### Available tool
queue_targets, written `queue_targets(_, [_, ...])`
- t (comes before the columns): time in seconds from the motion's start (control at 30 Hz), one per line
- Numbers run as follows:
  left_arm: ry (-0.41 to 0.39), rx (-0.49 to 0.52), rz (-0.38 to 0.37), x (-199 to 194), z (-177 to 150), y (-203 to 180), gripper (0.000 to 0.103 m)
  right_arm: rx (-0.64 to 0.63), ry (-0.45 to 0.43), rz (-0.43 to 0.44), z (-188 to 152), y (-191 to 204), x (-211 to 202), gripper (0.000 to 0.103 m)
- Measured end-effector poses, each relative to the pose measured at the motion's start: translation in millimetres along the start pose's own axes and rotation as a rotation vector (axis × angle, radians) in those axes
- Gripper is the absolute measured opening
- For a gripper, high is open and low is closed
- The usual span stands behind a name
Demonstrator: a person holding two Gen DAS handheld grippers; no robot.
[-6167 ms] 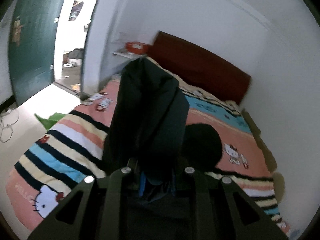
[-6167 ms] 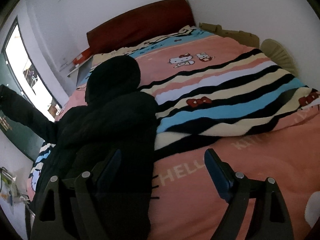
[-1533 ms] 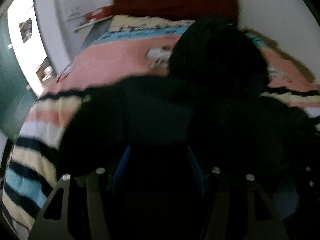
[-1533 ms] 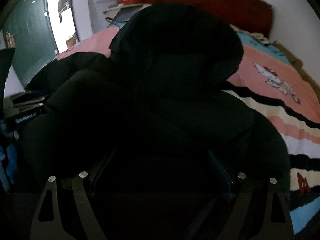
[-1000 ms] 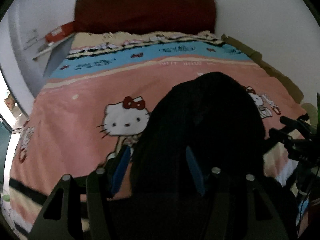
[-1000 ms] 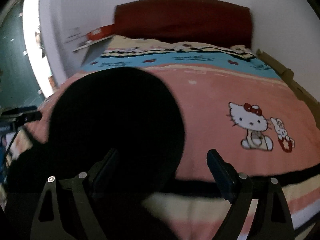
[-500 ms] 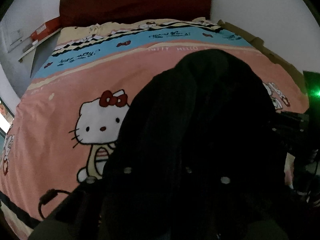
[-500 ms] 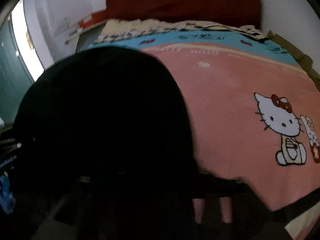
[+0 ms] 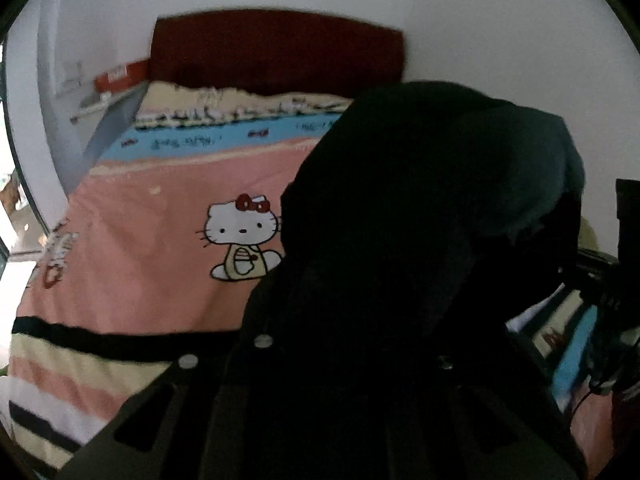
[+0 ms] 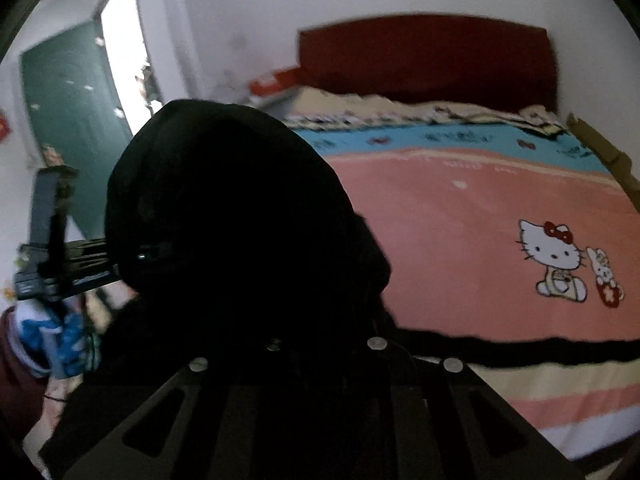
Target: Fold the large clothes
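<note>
A large black hooded jacket (image 9: 400, 220) hangs lifted above the bed and fills the right half of the left wrist view; in the right wrist view the jacket (image 10: 224, 216) fills the left and middle. My left gripper (image 9: 352, 356) is shut on the hood's fabric, its fingertips hidden in the cloth. My right gripper (image 10: 324, 344) is shut on the hood too, fingertips hidden. The other gripper's body shows at the right edge of the left wrist view (image 9: 608, 280) and at the left edge of the right wrist view (image 10: 52, 256).
The bed carries a pink, blue and striped Hello Kitty blanket (image 9: 152, 240), also in the right wrist view (image 10: 480, 240). A dark red headboard (image 9: 276, 48) stands against the white wall. A green door (image 10: 68, 120) and bright doorway are at the left.
Both grippers went from open over the hood to shut on it, then lifted it off the blanket. The hood now hangs higher, with more wall and headboard in view.
</note>
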State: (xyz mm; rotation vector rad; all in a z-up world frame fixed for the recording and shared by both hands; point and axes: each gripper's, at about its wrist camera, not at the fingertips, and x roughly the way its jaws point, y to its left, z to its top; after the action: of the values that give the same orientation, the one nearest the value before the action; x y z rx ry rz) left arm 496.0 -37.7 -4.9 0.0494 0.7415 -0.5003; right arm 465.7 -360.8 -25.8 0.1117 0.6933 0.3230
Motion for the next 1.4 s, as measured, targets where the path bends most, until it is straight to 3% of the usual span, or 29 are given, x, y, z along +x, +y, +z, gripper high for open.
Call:
queue_targets(0.17, [-0.033, 0.012, -0.010, -66, -53, -8, 0.010, -0.021, -0.049, 0.063, -40, 45, -65, 0.010])
queue_targets(0.37, [-0.046, -0.008, -0.012, -105, -117, -14, 0.010, -0.058, -0.029, 0.069, -98, 80, -111, 0.010])
queue_targets(0.6, [-0.035, -0.025, -0.007, -110, -173, -21, 0.010, -0.058, 0.039, 0.061, -156, 97, -115, 0.010])
queue_targets(0.8, [-0.023, 0.035, 0.012, -97, -211, -31, 0.010, -0.072, 0.103, 0.045, -191, 93, -96, 0.011])
queue_targets(1.07, [-0.006, 0.034, 0.025, -71, -214, -29, 0.012, -0.079, 0.141, -0.028, -204, 72, -54, 0.011])
queue_targets(1.4, [-0.012, 0.059, 0.068, -79, -205, -35, 0.015, -0.170, 0.144, -0.094, -200, 87, -63, 0.015])
